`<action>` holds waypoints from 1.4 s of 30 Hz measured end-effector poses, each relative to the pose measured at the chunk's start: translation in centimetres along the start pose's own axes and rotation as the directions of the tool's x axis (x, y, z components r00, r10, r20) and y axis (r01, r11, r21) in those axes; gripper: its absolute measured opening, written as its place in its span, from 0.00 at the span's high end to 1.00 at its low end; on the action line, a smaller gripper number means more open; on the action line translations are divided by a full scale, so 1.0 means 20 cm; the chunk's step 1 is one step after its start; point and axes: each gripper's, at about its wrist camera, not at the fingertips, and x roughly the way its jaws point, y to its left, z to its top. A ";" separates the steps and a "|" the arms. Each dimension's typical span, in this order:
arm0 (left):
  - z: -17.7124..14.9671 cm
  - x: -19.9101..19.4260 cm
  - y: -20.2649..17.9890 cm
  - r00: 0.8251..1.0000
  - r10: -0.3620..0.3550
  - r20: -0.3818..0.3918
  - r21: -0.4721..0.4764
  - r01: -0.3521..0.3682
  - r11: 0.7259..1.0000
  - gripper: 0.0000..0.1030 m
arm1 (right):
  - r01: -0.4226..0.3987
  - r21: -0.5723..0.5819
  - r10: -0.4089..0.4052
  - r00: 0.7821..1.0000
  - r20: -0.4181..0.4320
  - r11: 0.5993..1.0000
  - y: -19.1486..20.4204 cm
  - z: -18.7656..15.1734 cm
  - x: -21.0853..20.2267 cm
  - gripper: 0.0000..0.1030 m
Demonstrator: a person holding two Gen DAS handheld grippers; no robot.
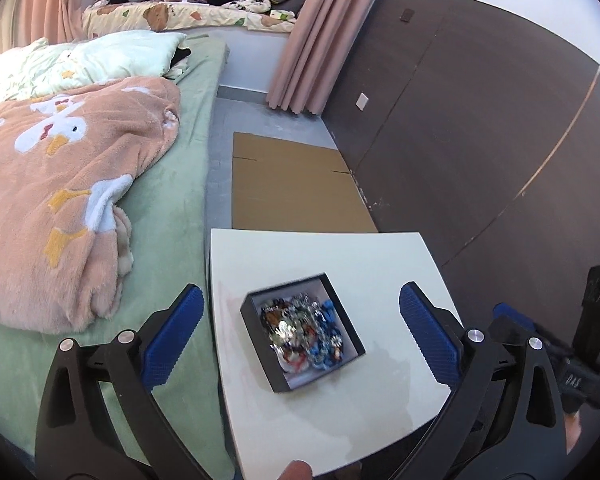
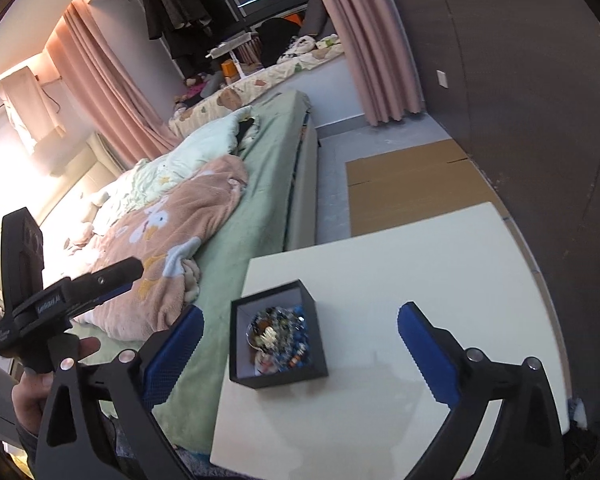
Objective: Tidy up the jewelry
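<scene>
A small black box (image 1: 327, 290) (image 2: 278, 376) with a white inside sits on the white table (image 1: 380, 256) (image 2: 420, 264). A tangled heap of jewelry (image 1: 305, 330) (image 2: 278, 340), silver, blue and red pieces, fills it. My left gripper (image 1: 298, 336) hangs above the box, open wide, with nothing between its blue pads (image 1: 430, 340). My right gripper (image 2: 300, 350) is open just as wide, back from the box, and empty. The right gripper's body shows at the right edge of the left wrist view.
A bed (image 1: 172, 184) with green sheet and a pink blanket (image 1: 60, 184) lies against the table's left side. Flat cardboard (image 1: 296, 184) covers the floor beyond the table. A dark wall panel (image 1: 480, 120) runs along the right. A hand (image 2: 32, 396) holds the left gripper's handle.
</scene>
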 end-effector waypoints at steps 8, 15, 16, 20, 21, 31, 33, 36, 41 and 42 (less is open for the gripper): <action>-0.12 -0.11 -0.15 0.998 0.048 0.041 0.050 -0.050 0.998 0.05 | 0.043 -0.005 -0.043 0.999 0.009 0.999 -0.08 -0.07 -0.23 0.08; -0.26 -0.20 -0.26 0.997 0.049 0.060 0.081 -0.054 0.995 0.05 | 0.045 0.030 -0.046 0.998 0.036 0.999 -0.16 -0.16 -0.39 0.07; -0.28 -0.20 -0.28 0.997 0.050 0.057 0.089 -0.055 0.994 0.05 | 0.051 0.036 -0.053 0.998 0.044 0.998 -0.17 -0.17 -0.42 0.07; -0.39 -0.25 -0.33 0.997 0.055 0.061 0.127 -0.062 0.990 0.05 | 0.061 0.040 -0.063 0.996 0.062 0.997 -0.20 -0.23 -0.51 0.07; -0.42 -0.26 -0.34 0.997 0.054 0.060 0.139 -0.062 0.988 0.05 | 0.065 0.038 -0.067 0.996 0.063 0.997 -0.21 -0.24 -0.53 0.07; -0.63 -0.34 -0.39 0.990 0.084 0.113 0.234 -0.108 0.966 0.05 | 0.090 -0.021 -0.088 0.994 0.069 0.996 -0.20 -0.43 -0.61 0.07; -0.65 -0.35 -0.40 0.990 0.079 0.114 0.248 -0.106 0.963 0.05 | 0.090 -0.034 -0.088 0.994 0.066 0.995 -0.20 -0.46 -0.61 0.07; -0.68 -0.36 -0.40 0.990 0.070 0.126 0.252 -0.100 0.963 0.05 | 0.098 -0.055 -0.095 0.994 0.062 0.994 -0.19 -0.50 -0.60 0.07; -0.70 -0.37 -0.38 0.987 0.079 0.137 0.213 -0.107 0.971 0.05 | 0.104 -0.088 -0.094 0.990 0.108 0.991 -0.17 -0.53 -0.64 0.07; -0.70 -0.38 -0.37 0.987 0.077 0.141 0.207 -0.106 0.973 0.05 | 0.099 -0.087 -0.089 0.990 0.110 0.991 -0.18 -0.53 -0.64 0.07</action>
